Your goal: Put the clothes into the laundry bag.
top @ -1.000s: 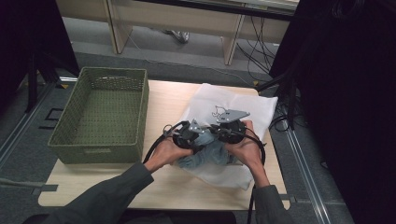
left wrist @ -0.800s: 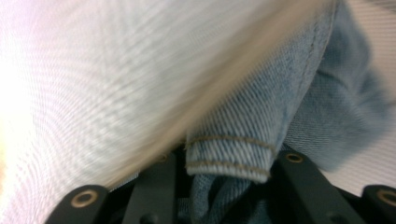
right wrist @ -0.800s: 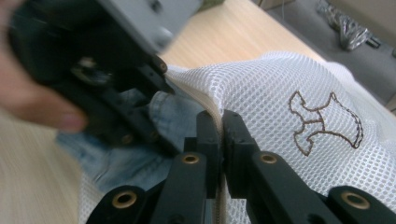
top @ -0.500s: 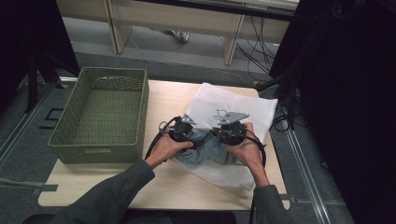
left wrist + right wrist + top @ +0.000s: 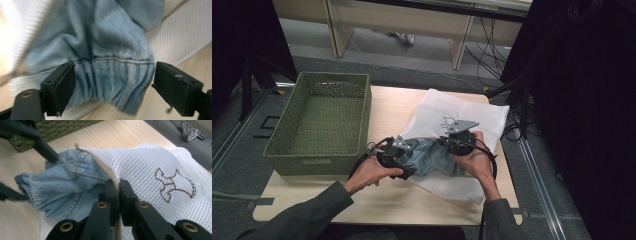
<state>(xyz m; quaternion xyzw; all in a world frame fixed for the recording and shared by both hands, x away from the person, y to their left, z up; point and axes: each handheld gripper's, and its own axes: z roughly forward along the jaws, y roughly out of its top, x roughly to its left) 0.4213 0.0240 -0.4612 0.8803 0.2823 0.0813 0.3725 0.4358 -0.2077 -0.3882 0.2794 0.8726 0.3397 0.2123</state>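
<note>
A light-blue denim garment (image 5: 432,157) lies half inside a white mesh laundry bag (image 5: 447,107) on the wooden table (image 5: 392,105). My left gripper (image 5: 394,156) is at the garment's left end. In the left gripper view its jaws stand open (image 5: 110,87) on either side of a bunched denim fold (image 5: 107,37), not clamping it. My right gripper (image 5: 457,141) is at the bag's mouth, and its jaws are shut (image 5: 118,187) on the beige-edged rim of the mesh bag (image 5: 150,162). Denim (image 5: 55,185) spills out below that rim.
A green woven basket (image 5: 312,162) stands at the left of the table, close to my left hand. The bag carries a brown embroidered emblem (image 5: 175,185). Bare wood (image 5: 377,200) lies along the front edge. Cables trail at the right table edge.
My left gripper has drawn to the left and nearer the front edge, away from the right gripper. More denim shows between the two. The right gripper has stayed at the bag's rim.
</note>
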